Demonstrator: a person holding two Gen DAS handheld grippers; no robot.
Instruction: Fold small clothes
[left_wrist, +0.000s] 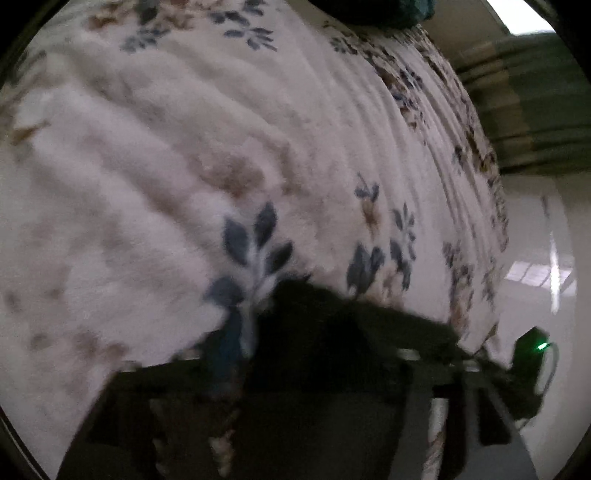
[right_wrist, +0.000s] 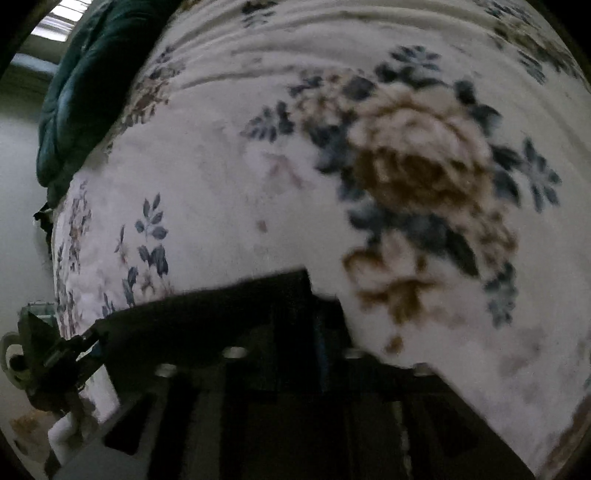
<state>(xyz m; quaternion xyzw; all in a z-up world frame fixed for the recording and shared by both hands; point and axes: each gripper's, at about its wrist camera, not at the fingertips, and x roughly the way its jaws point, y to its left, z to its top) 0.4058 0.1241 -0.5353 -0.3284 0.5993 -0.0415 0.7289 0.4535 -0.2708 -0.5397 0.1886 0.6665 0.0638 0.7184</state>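
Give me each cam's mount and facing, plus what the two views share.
Left wrist: on the left tool, facing along it over a floral blanket; pale floor at right. The tool looks clamped on dark cloth.
Right wrist: on the right tool, facing the same blanket's big brown flower; teal bedding upper left.
Shared: blanket, dark cloth, teal bedding.

A bedroom at home: floral fleece blanket, curtains.

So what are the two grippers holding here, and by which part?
Both appear shut on one dark garment, stretched between them over the floral blanket: left gripper and right gripper each pinch an upper edge. Blur hides the exact corners.
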